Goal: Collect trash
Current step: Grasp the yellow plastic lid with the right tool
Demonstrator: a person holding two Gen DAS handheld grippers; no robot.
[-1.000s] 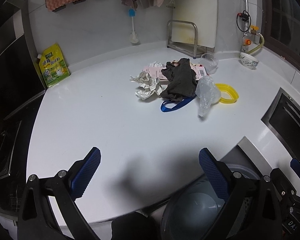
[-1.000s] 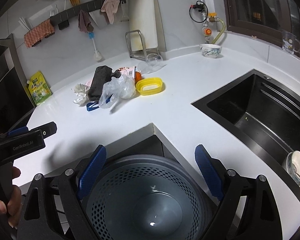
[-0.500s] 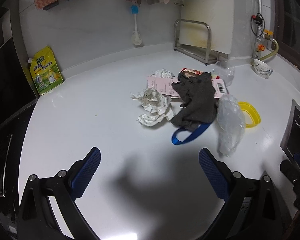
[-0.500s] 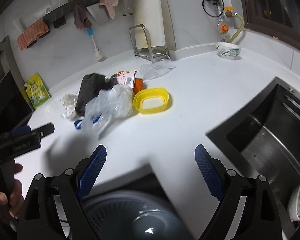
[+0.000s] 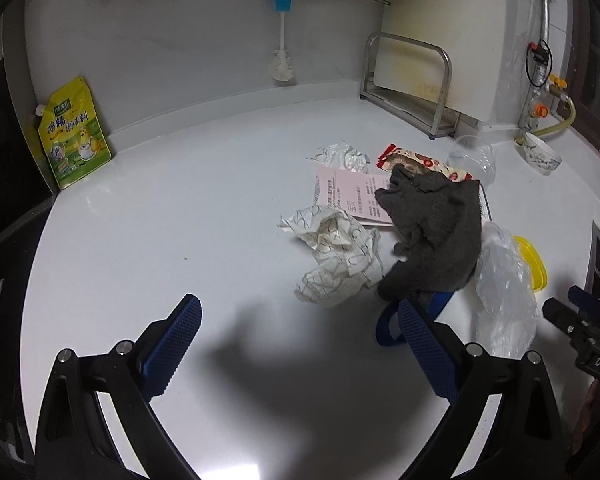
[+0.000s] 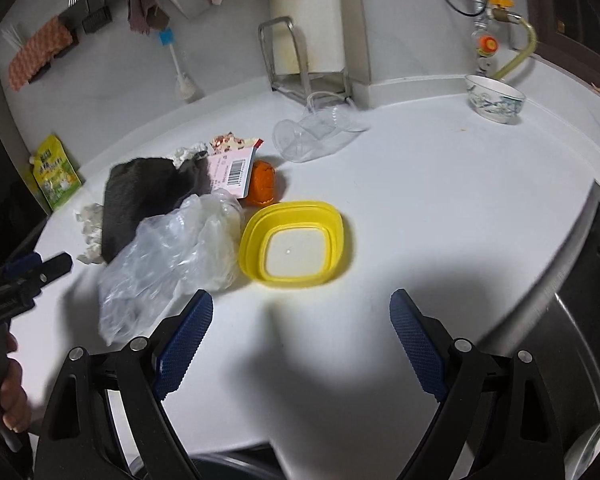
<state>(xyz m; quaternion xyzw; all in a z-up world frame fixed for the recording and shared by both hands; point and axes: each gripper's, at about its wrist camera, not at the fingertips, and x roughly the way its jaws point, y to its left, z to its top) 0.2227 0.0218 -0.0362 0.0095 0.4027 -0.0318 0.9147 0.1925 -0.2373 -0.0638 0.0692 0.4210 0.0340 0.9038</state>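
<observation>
1. Left gripper (image 5: 298, 330): jaws spread wide, nothing between them, above bare white countertop (image 5: 160, 240). Broad open surface lies to its left and ahead, up to the wall edge.
2. Right gripper (image 6: 302, 326): jaws spread, holding nothing. The sink (image 6: 592, 280) edge borders the open counter on its right.
3. Trash sits mid-counter in one cluster — touching or overlapping.
4. Count: one grey cloth (image 5: 436, 232), one crumpled patterned paper (image 5: 336, 256), one pink printed sheet (image 5: 352, 196), one snack wrapper (image 5: 416, 162), one clear plastic bag (image 6: 168, 256), one yellow lid (image 6: 296, 244), one blue strap (image 5: 388, 326), one orange lump (image 6: 262, 182).
5. Apart from the cluster: one clear plastic cup (image 6: 316, 132) on its side, one bowl (image 6: 494, 98), one yellow pouch (image 5: 74, 136) — all near the wall.
</observation>
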